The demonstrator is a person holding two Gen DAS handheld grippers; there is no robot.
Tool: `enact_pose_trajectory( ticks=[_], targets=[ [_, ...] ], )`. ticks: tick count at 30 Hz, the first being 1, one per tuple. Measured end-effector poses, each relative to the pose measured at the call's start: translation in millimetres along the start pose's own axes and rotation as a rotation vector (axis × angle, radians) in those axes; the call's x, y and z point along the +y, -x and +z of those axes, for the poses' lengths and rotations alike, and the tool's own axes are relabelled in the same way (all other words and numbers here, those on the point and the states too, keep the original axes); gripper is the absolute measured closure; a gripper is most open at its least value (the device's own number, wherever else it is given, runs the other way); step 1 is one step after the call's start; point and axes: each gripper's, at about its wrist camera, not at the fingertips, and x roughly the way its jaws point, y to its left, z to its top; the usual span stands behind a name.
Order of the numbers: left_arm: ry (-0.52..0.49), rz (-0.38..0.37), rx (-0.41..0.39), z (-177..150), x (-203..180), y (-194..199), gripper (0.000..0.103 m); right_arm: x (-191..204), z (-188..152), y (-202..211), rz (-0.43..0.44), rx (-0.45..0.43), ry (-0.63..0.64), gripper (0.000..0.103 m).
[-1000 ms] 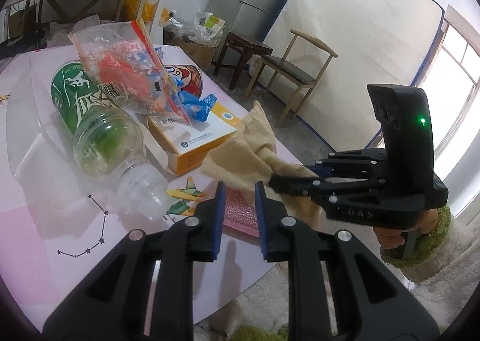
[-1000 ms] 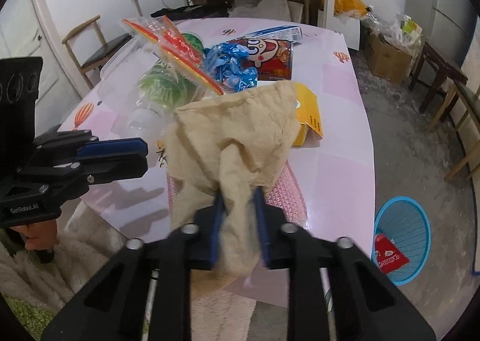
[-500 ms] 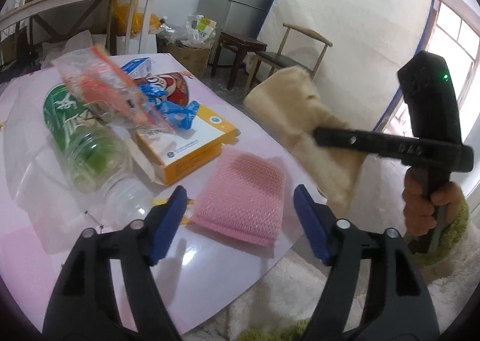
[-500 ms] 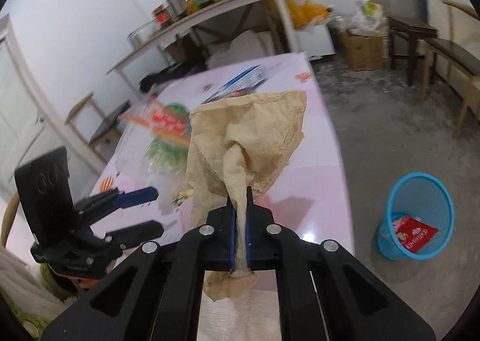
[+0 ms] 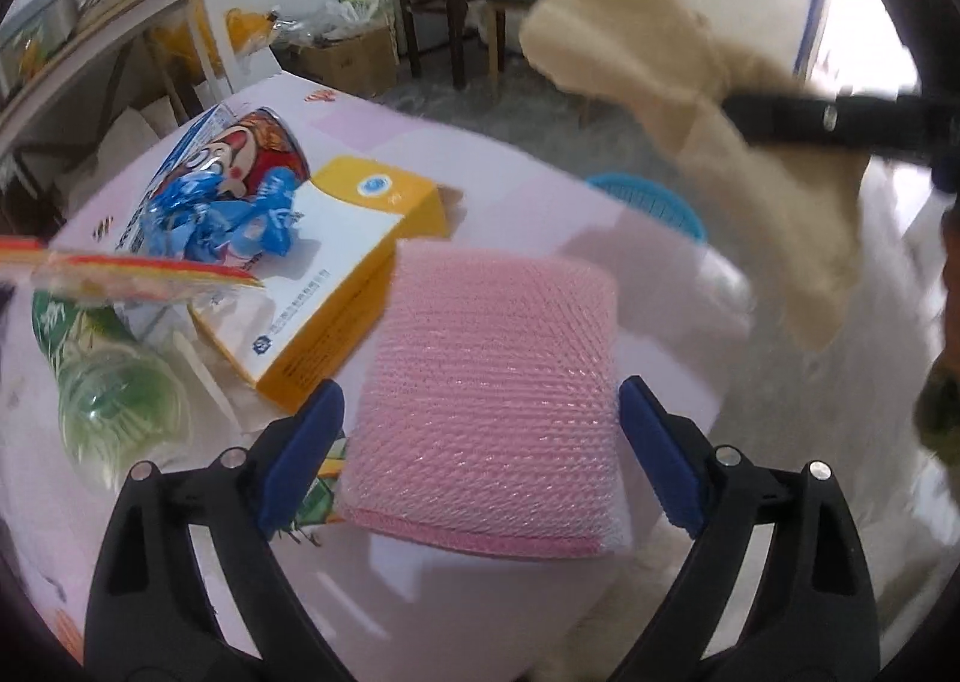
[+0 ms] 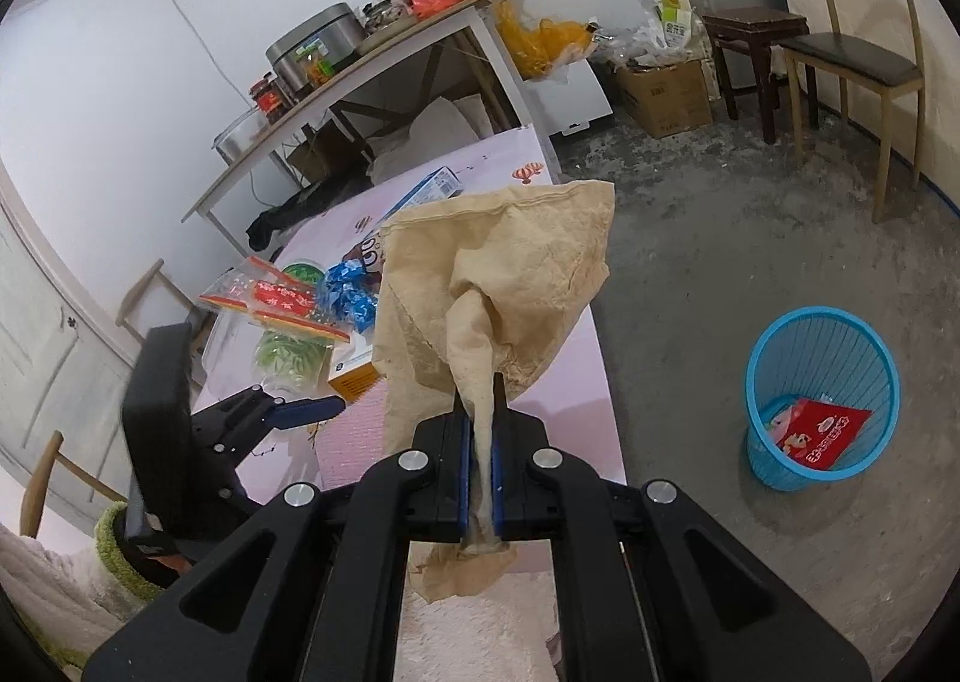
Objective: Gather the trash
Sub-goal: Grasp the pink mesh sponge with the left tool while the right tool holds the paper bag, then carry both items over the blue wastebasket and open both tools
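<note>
Pink sponge (image 5: 486, 400) lies between the opening left claw (image 5: 480, 454), untouched.

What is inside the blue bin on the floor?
The blue bin holds a red wrapper with some paler packaging beside it. The bin's wall and the wrapper hide anything lying deeper.

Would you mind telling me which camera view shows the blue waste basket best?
The right wrist view: the blue waste basket stands whole on the floor, a red packet visible inside. The left wrist view shows only a sliver of its rim beyond the table edge.
</note>
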Motion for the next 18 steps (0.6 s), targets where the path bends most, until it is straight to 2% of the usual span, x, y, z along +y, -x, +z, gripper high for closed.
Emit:
enact_pose_trajectory(
  ticks=[3,6,7,8,13,16,18],
  targets=[
    [-0.026,0.002,0.037,0.4,-6.5,-5.6,0.015,-10.9,-2.3,-0.8,0.0,-0.004,-0.023,0.098],
    [0.018,-0.034,0.059,2.0,-5.0,-7.6,0.015,-23.2,-4.1,-1.6,0.003,-0.008,-0.051,0.098],
    [0.037,-0.044,0.065,2.1,-3.6,-8.0,0.022,-26.1,-4.7,-1.4,0.004,-0.01,-0.058,0.098],
    [0.058,-0.057,0.063,2.5,-2.4,-7.0,0.023,-30.3,-5.5,-0.6,0.004,-0.015,-0.068,0.098],
    [0.094,-0.057,0.072,-4.6,0.1,0.5,0.026,-47.8,-10.5,6.5,0.004,-0.038,-0.11,0.098],
    [0.137,-0.095,0.08,-2.7,-2.8,9.1,0.026,-59.8,-10.8,14.8,-0.004,-0.063,-0.141,0.098],
    [0.151,-0.135,0.058,5.9,-4.0,18.0,0.026,-70.1,-8.6,25.0,-0.034,-0.094,-0.153,0.098]
  ],
)
